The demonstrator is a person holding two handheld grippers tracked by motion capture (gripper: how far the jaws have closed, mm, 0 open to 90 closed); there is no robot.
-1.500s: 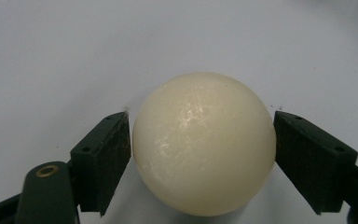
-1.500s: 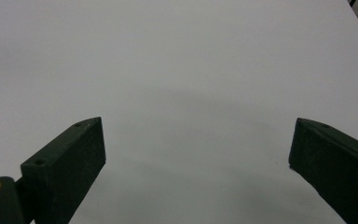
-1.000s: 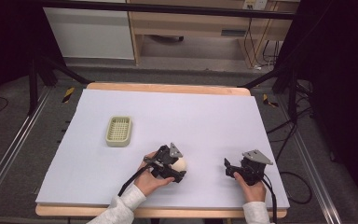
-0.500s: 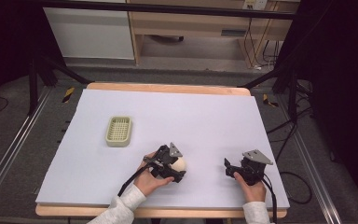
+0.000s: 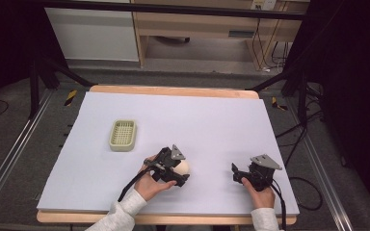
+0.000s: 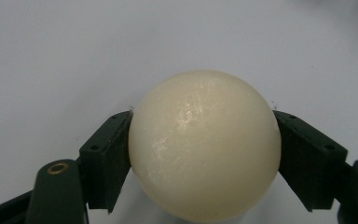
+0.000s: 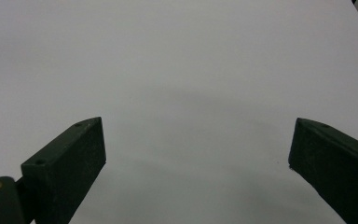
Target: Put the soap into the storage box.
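Ball (image 6: pixel 204 144), cream and glossy, sits between the two black jaws of the left tool (image 5: pixel 177 172), which are clamped on it: in the left gripper view each pad presses on the ball's flank at about its widest girth, one on either side. It lies low over the desk (image 5: pixel 207 120), near the edge closest to the person, and I cannot tell whether it touches the pale surface or hangs just above it.

To carry this step well, I would keep the squeeze even and centred on that widest line. A smooth round thing will likely squirt forward out of the jaws if the pads ride ahead of the middle, or back toward the hand if they sit behind it. A slow, level lift seems the safest way onward.

As for heading, the ball is round and plain, so it has no long axis and points nowhere; any approach angle suits it equally.

The right tool (image 5: pixel 243 174) rests well off to the side, its jaws spread apart with nothing between them.
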